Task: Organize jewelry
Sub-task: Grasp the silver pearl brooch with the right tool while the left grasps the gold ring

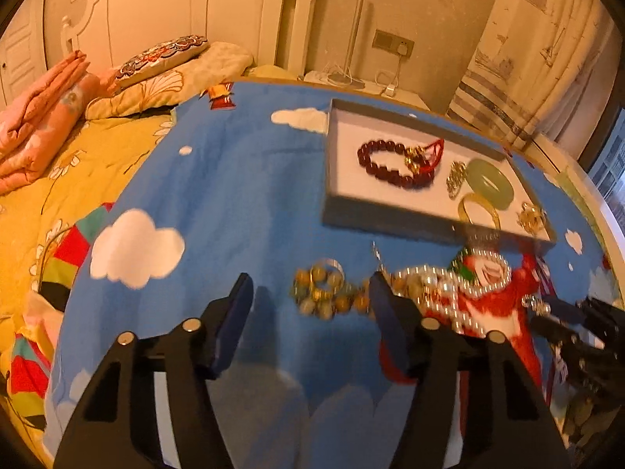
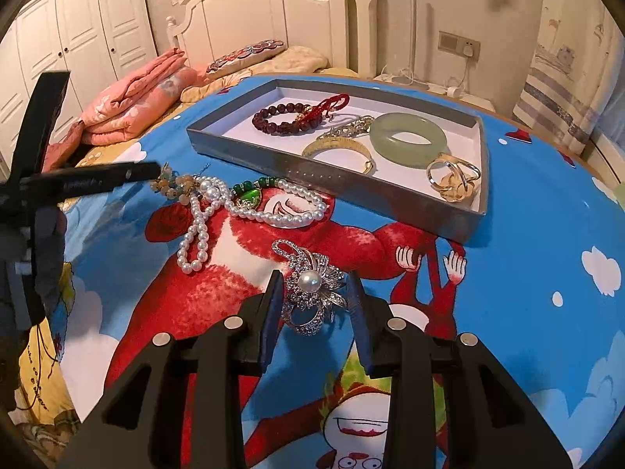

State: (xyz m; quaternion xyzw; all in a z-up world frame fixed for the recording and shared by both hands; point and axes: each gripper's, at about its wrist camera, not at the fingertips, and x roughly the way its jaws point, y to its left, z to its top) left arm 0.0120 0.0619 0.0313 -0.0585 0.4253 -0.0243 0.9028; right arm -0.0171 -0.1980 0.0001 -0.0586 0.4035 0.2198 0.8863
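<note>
A shallow grey cardboard tray lies on the blue cartoon-print quilt, with a dark red bead bracelet and pale green jade bangle in it. Before the tray on the quilt lies a white pearl necklace, and nearer still a silver rhinestone brooch.

White headboard at 12 o'clock; wardrobe doors at 10; patterned curtain at 2; warm yellowish light.

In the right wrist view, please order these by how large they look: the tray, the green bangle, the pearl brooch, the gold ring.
1. Tray
2. Green bangle and pearl brooch: they look alike, and the brooch is nearer the camera, so I do not rank them.
3. Gold ring
</note>
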